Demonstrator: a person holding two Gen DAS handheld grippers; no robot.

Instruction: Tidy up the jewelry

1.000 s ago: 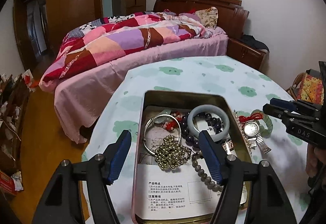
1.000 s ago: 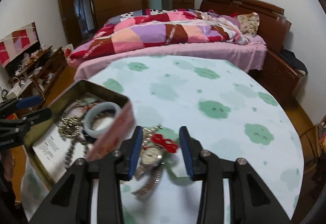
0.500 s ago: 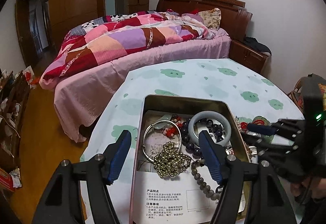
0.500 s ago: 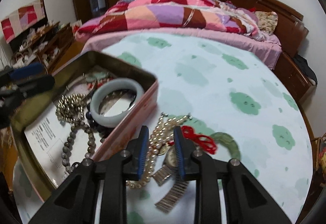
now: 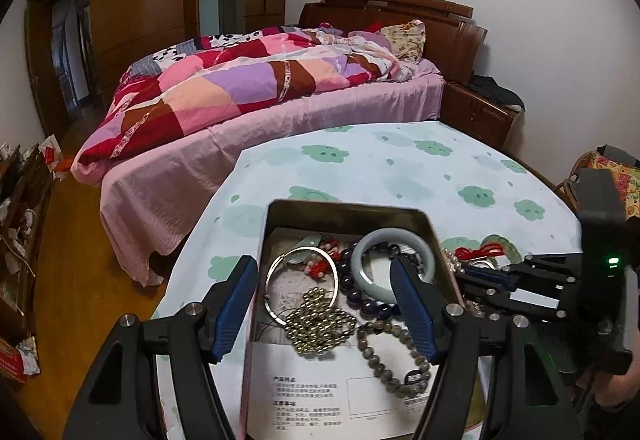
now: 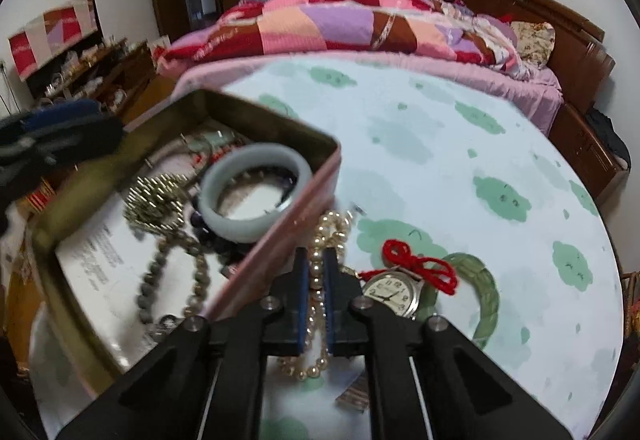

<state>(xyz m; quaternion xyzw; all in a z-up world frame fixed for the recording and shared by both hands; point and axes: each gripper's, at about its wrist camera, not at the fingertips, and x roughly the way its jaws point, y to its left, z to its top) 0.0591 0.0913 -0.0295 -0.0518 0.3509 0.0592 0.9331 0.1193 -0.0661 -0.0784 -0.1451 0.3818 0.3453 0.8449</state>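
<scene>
Your right tongs (image 6: 316, 272) are pressed together on the pearl necklace (image 6: 332, 228), pinching a few strands between the blue pads just beside the pink wall of the tin (image 6: 280, 240), out on the surface (image 6: 420, 143). That necklace is limp and beady: it will likely hang and swing when lifted, and the smooth pearls can slip, so a bunch of strands near the middle seems the safer hold. The loops trail under the tongs and lie close to the watch (image 6: 390, 292), whose red cord (image 6: 420, 264) crosses a green bangle (image 6: 486, 300); a snag there is possible.

Your left tongs (image 5: 324, 304) hang spread over the tin (image 5: 348, 207), holding nothing. Inside it lie a pale bangle (image 5: 394, 264), a thin silver bangle (image 5: 302, 284), a heap of brass-coloured beads (image 5: 320, 324), dark purple beads (image 5: 360, 296), a grey bead bracelet (image 5: 384, 352) and a printed sheet (image 5: 316, 392) underneath. The pale bangle is rigid and probably brittle, so set the pearls down beside it rather than drop them on it.
</scene>
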